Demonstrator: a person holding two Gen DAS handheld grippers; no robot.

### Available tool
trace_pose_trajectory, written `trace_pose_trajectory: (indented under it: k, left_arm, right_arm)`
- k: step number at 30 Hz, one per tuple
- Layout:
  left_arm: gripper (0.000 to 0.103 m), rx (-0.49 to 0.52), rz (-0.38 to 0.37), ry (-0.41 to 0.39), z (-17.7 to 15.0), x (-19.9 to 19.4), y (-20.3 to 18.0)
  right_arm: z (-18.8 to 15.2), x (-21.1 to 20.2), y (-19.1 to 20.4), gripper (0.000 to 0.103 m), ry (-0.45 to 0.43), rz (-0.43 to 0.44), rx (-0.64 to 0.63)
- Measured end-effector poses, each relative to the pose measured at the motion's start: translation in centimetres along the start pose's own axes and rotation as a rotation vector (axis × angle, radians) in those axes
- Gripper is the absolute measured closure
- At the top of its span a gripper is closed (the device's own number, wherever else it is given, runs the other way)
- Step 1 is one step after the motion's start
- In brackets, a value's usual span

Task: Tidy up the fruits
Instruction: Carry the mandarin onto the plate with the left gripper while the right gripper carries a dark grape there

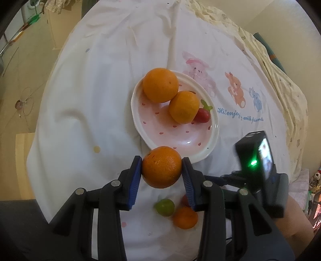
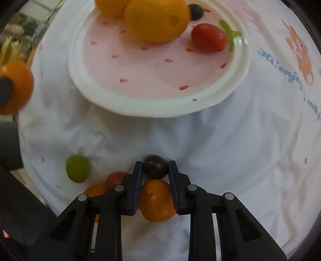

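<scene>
A pink strawberry-print plate [image 1: 208, 152] [image 2: 140, 104] sits mid-table holding two oranges [image 1: 160, 85] [image 1: 184, 107], a red tomato [image 1: 202, 115] [image 2: 208, 38] and a dark grape [image 2: 195, 11]. My left gripper [image 1: 162, 167] is shut on a big orange [image 1: 161, 167] just in front of the plate's near rim. My right gripper [image 2: 155, 167] is shut on a dark grape [image 2: 155, 166] low over the cloth. Under it lie a small orange [image 2: 156, 202], a red tomato [image 2: 115, 178], another small orange [image 2: 94, 190] and a green fruit [image 2: 77, 168].
A white tablecloth [image 1: 96, 96] with cartoon animals covers the round table. The right hand's gripper body and its camera [image 1: 256, 158] stand close at the right of the left wrist view. Tiled floor and furniture lie beyond the table edge at left.
</scene>
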State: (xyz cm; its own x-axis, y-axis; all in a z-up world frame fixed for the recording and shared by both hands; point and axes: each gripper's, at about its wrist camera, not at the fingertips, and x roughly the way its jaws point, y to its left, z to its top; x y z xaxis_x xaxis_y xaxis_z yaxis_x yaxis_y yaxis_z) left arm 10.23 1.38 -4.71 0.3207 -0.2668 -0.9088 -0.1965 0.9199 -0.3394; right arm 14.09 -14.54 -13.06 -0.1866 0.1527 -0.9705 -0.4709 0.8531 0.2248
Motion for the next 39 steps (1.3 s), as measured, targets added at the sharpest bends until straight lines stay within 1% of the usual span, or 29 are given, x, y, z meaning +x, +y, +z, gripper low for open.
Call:
trace_pose_trajectory:
  k: [2,3,7,10,13,15,18,21,23,25,27,30,33,35,39]
  left_arm:
    - [0.067,-0.001,0.007,0.001,-0.1,0.1,0.2]
    - [0.067,-0.003,0.011,0.002,-0.1,0.2,0.3]
    - [0.067,0.002,0.044,-0.002,-0.2,0.6,0.6]
    - [0.067,0.004,0.08,-0.01,-0.3,1.0,1.1]
    - [0.067,0.005,0.104,-0.018,-0.4,1.3,1.6]
    - [0.067,0.009,0.118,-0.029,-0.4,1.3,1.8]
    - [0.067,0.023,0.127,-0.049,-0.3,1.0,1.6]
    - [0.067,0.056,0.134,-0.064,0.1,0.5,1.1]
    - [0.067,0.08,0.141,-0.077,0.7,-0.2,0.5]
    - [0.067,0.077,0.124,-0.092,1.3,-0.9,0.2]
    - [0.067,0.094,0.111,-0.099,2.2,-1.5,-0.4]
    - [0.067,0.132,0.123,-0.094,3.3,-1.6,-1.1]
    - [0.067,0.166,0.156,-0.073,4.9,-0.7,-1.6]
    - [0.067,0.179,0.164,-0.06,5.4,-0.2,-1.8]
    - [0.067,0.203,0.187,-0.036,6.4,1.5,-2.0]
  right_arm:
    - [-0.4,-0.4,-0.6,0.077,-0.027,0.023,0.02]
    - [-0.8,-0.8,-1.1,0.077,-0.049,0.059,0.039]
    - [-1.7,-2.7,-2.5,0.077,-0.13,0.128,0.094]
    - [-2.3,-4.3,-3.4,0.077,-0.185,0.165,0.124]
    - [-4.3,-5.8,-4.0,0.077,-0.238,0.191,0.134]
    - [-4.2,-7.0,-4.6,0.077,-0.272,0.21,0.149]
    - [-3.5,-8.1,-5.7,0.077,-0.321,0.234,0.175]
    - [-2.8,-8.7,-5.8,0.077,-0.375,0.258,0.205]
    - [-2.3,-9.7,-6.6,0.077,-0.413,0.269,0.219]
    - [-2.3,-10.7,-6.8,0.077,-0.445,0.264,0.22]
    - [-2.2,-11.7,-7.3,0.077,-0.485,0.24,0.214]
    - [-1.5,-12.7,-8.0,0.077,-0.523,0.245,0.226]
    - [-0.5,-13.2,-8.9,0.077,-0.559,0.243,0.245]
    - [0.3,-13.2,-9.3,0.077,-0.568,0.249,0.256]
    - [2.3,-12.7,-9.5,0.077,-0.554,0.255,0.257]
